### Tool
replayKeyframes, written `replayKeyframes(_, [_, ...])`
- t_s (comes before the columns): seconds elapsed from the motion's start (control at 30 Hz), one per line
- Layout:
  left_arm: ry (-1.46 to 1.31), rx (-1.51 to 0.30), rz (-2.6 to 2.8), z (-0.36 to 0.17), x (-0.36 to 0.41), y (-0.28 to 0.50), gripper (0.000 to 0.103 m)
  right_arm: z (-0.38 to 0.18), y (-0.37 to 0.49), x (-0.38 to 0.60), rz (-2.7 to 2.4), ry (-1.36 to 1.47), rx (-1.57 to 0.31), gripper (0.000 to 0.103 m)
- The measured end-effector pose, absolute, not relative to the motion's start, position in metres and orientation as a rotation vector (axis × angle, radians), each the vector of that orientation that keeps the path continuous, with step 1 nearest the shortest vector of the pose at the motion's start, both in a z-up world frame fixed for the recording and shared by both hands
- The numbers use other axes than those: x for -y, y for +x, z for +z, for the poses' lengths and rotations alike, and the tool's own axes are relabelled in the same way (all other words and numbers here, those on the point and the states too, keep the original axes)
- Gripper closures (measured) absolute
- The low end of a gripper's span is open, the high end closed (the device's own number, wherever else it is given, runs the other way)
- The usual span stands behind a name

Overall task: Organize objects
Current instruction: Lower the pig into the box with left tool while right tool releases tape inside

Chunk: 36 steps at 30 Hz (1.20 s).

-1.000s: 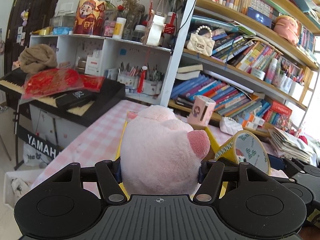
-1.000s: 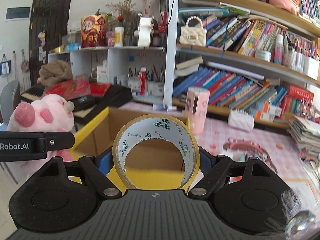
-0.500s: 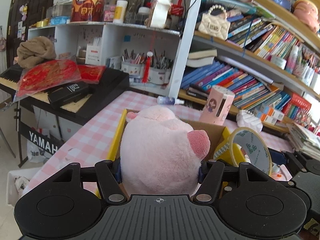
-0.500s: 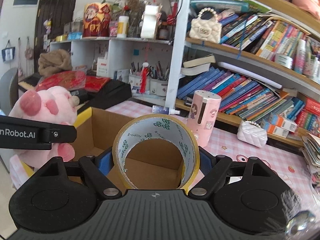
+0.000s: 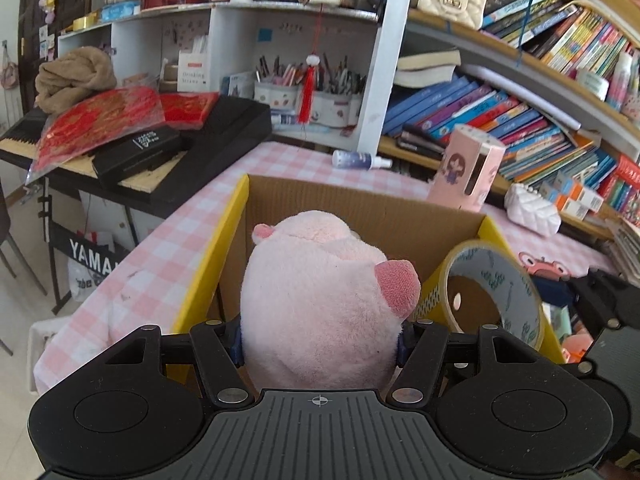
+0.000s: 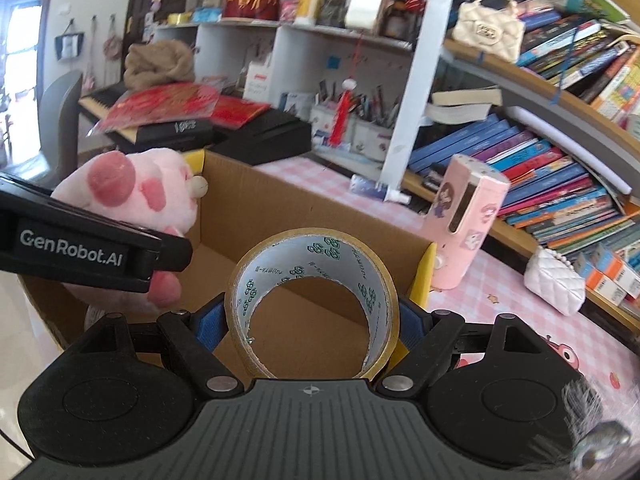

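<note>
Left hand-held gripper (image 5: 320, 340) clamped on plush pig (image 5: 320, 312) | right hand-held gripper (image 6: 310, 324) clamped on tape roll (image 6: 312, 304) | lower both inside cardboard box (image 6: 304, 216), clear of walls, before releasing.

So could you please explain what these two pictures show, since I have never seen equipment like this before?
There is no robot here: a person holds a pair of tongs in each hand, and a wide-angle camera on each looks forward along its two fingers. One picture comes from the left tongs, which are closed on a pink plush pig. The other comes from the right tongs, which grip a roll of yellow packing tape. Both are held over an open cardboard box on a table with a pink checked tablecloth. A pink cylindrical case, a small spray bottle and a white quilted purse also lie there. Behind it are bookshelves and a Yamaha keyboard.
</note>
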<state>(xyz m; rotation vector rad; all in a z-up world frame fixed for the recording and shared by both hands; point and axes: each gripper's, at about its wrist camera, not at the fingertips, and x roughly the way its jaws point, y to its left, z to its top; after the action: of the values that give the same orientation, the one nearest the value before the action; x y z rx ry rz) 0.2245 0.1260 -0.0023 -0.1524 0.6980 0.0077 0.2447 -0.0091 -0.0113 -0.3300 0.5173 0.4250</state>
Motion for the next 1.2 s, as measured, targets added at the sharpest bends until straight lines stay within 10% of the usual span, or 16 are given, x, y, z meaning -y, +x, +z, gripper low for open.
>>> replayKeyframes(1.2, [-0.060, -0.776, -0.042, -0.019, -0.086, 0.257, 0.036, -0.022, 0.281, 0.026, 0.581, -0.578, -0.638, 0.020])
